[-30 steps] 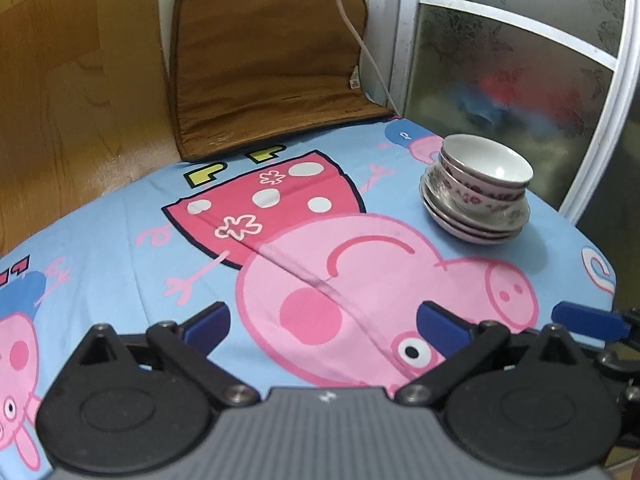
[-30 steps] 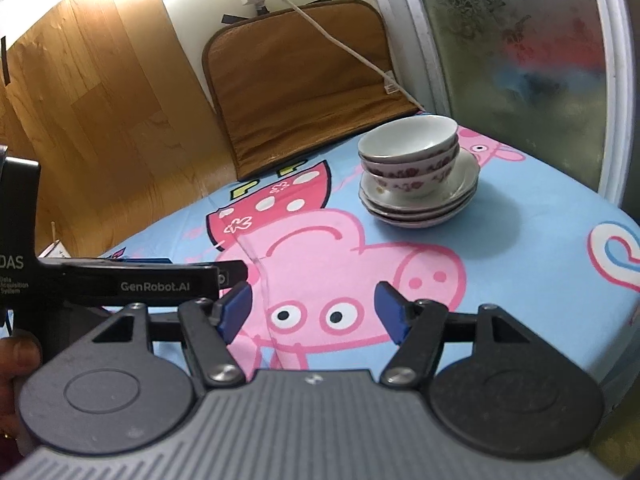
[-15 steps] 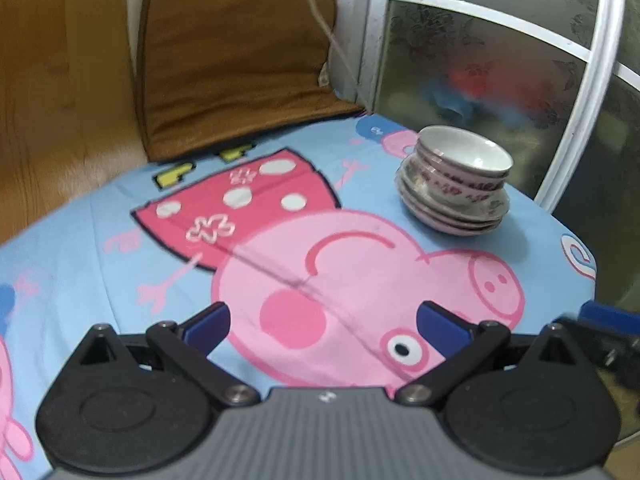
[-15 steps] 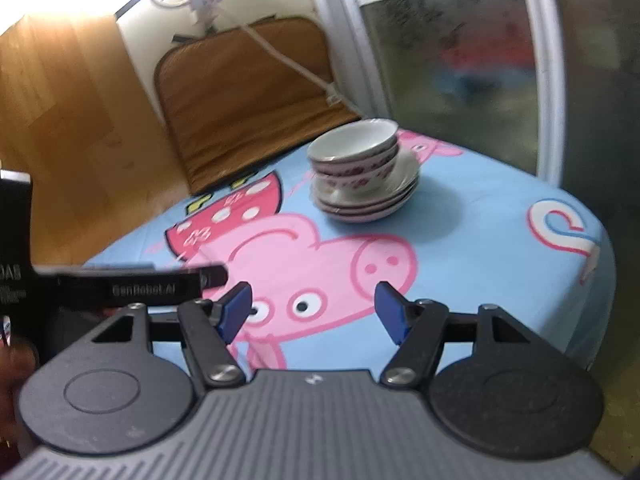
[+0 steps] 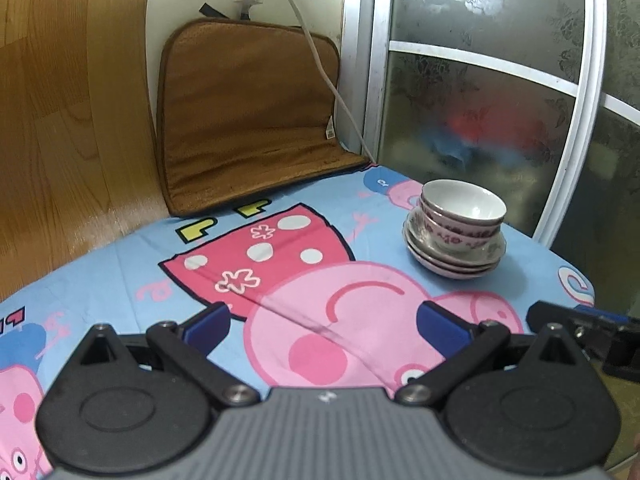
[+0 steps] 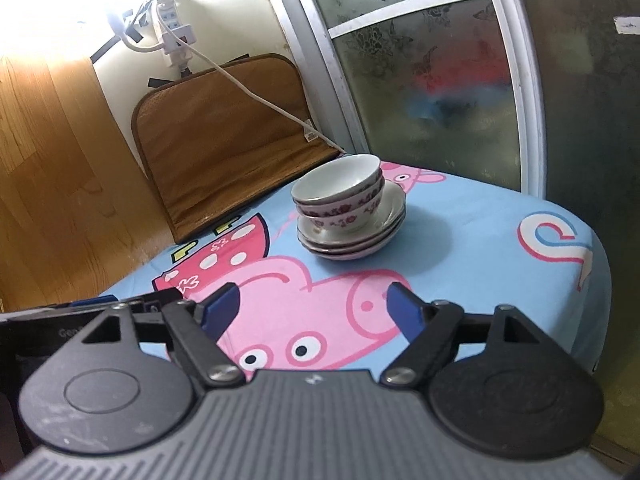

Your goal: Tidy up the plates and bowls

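Now we hold the left gripper (image 5: 322,322) and right gripper (image 6: 312,306) spread and empty, well short of the bowls (image 6: 338,190) nested on stacked plates (image 6: 352,240) at the bench's (image 6: 480,248) far right; approach level, taking the top bowl's rim.

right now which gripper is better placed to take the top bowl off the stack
Probably the right gripper: it is open and empty, and the top bowl sits nearly straight ahead of it. The left gripper is open too, but its view has the stack off to the right.
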